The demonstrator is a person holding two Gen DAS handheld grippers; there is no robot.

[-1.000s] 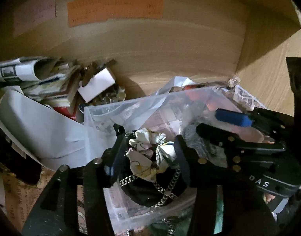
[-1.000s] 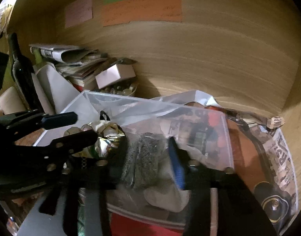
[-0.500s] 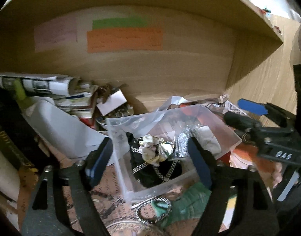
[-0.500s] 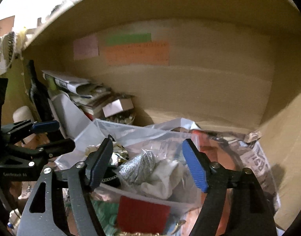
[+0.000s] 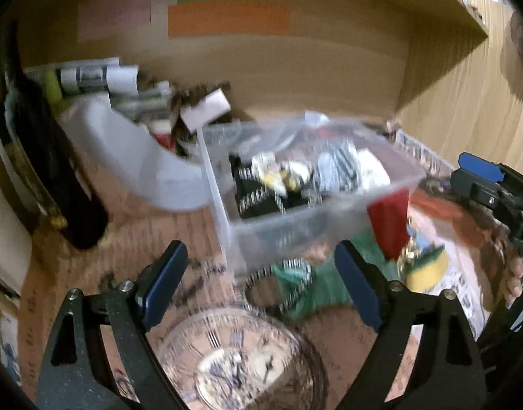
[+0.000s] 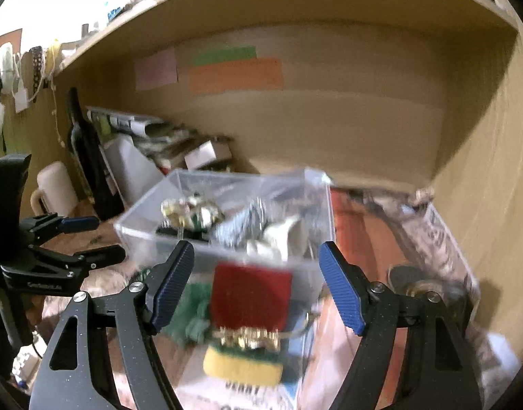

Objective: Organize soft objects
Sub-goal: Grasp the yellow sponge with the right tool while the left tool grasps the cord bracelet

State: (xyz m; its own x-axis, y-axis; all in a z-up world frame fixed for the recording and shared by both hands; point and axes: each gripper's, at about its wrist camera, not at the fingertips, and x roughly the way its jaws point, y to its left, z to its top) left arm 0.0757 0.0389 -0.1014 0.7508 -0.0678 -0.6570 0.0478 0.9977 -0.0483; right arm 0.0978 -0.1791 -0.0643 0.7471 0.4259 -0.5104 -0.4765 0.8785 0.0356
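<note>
Clutter fills the wooden shelf niche in both wrist views, and both pictures are blurred. At centre frame we see a clear plastic bin (image 5: 316, 215), and inside it lie the soft objects: a floral scrunchie (image 5: 278, 174) on top of a black fabric piece with a chain (image 5: 258, 198) toward the left side, and a silvery grey cloth (image 5: 336, 167) with a white cloth (image 5: 370, 167) toward the right.

Our left hand-held gripper (image 5: 261, 287) sits at the bottom of its own view, just in front of the bin. Its jaws have just been opening and now stand wide apart, with nothing between the blue pads. Below it we see a round glass dish with a clock face (image 5: 237, 362).

Our right hand-held gripper (image 6: 258, 283) also sits low in its frame, in front of the bin's near wall. Its jaws have just been opening too and stand apart, gripping nothing. Seen between its fingers, lower down, are a red block (image 6: 251, 297), a green cloth (image 6: 193, 307) and a yellow and green sponge (image 6: 242, 365).

On the back wall at upper centre we see pink, green and orange paper notes (image 6: 234, 75). A dark bottle (image 5: 46, 157) stands at the left edge.
</note>
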